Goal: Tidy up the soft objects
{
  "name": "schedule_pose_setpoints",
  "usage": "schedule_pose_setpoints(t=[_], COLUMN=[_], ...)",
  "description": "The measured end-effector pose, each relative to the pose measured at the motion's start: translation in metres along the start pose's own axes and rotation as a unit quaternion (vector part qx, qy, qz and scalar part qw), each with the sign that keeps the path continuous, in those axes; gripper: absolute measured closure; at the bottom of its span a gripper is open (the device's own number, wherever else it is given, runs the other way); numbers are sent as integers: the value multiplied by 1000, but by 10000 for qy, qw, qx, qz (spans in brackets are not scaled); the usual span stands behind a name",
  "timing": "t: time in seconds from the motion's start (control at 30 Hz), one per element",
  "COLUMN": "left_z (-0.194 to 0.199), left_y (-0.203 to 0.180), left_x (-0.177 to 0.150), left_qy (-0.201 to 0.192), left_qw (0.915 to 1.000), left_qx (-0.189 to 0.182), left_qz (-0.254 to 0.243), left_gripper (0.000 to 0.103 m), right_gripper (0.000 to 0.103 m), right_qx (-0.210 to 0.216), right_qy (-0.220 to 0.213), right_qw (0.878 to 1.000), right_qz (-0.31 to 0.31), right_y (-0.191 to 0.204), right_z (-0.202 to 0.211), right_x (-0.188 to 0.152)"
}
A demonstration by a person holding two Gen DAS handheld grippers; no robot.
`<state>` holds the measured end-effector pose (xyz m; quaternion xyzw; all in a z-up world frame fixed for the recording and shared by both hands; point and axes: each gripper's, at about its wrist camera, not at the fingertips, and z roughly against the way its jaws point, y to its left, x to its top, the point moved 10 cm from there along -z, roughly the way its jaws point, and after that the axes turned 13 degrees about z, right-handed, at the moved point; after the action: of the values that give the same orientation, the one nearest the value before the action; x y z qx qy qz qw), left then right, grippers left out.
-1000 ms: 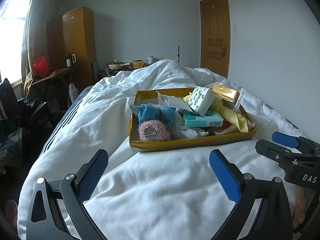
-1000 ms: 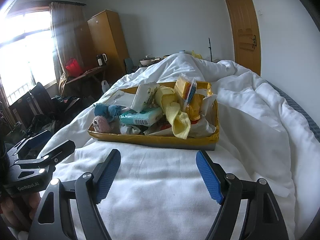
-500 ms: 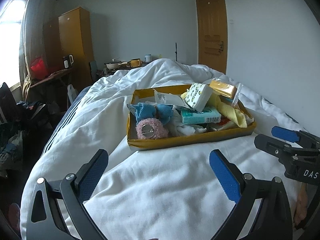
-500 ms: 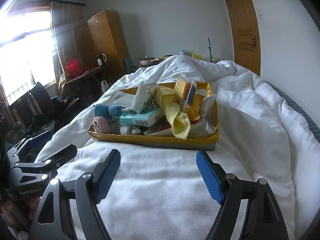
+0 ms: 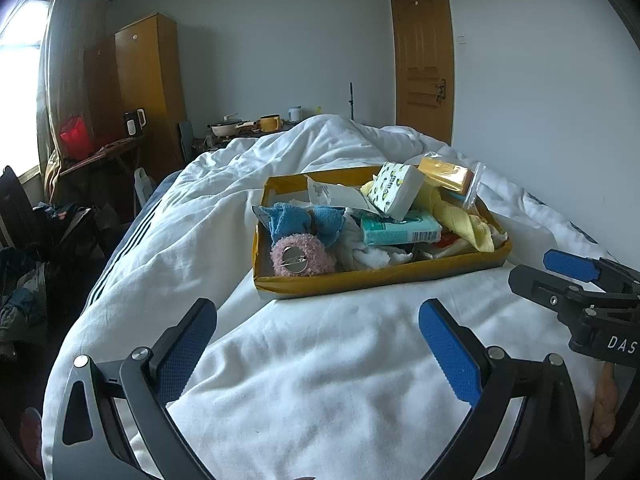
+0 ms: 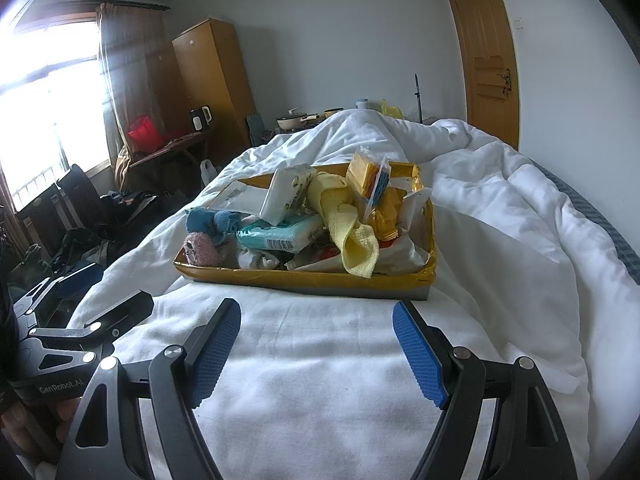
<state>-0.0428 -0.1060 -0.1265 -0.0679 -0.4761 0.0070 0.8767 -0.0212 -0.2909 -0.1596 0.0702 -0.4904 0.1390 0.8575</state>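
Note:
A shallow yellow cardboard tray [image 5: 380,278] [image 6: 304,278] sits on the white duvet ahead of both grippers. It holds a pink fuzzy item [image 5: 302,256] [image 6: 200,252], a blue cloth [image 5: 304,220] [image 6: 214,220], a teal tissue pack [image 5: 400,232] [image 6: 280,234], a white patterned tissue pack [image 5: 396,196] [image 6: 286,192], a yellow cloth [image 5: 460,220] [image 6: 348,224] and a bagged yellow sponge [image 5: 446,174] [image 6: 368,184]. My left gripper [image 5: 318,344] is open and empty, short of the tray. My right gripper [image 6: 316,344] is open and empty, also short of it.
The white duvet [image 5: 320,380] covers the bed, bunched high behind the tray [image 6: 360,132]. A wooden wardrobe [image 5: 148,92], a cluttered side table [image 5: 100,152] and bags on the floor [image 5: 48,232] are at the left. A wooden door [image 5: 424,60] is at the back right.
The left wrist view has shifted slightly, so the tray sits a little further off and higher. The right gripper has hardly moved. Both stay open.

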Motion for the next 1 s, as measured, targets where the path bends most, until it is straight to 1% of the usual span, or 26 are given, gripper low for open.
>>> schedule_pose_setpoints(t=[0.5, 1.0], left_z=[-3, -3], left_y=[4, 4], left_x=[0, 0], left_qy=[33, 44], left_qw=[10000, 10000], left_qx=[56, 27], left_qz=[66, 64], left_gripper=[2, 2], right_gripper=[21, 21], right_qx=[-85, -81], right_qy=[13, 11], right_qw=[10000, 10000], right_qz=[14, 18], right_y=[-5, -5], right_z=[3, 4], right_x=[-2, -1])
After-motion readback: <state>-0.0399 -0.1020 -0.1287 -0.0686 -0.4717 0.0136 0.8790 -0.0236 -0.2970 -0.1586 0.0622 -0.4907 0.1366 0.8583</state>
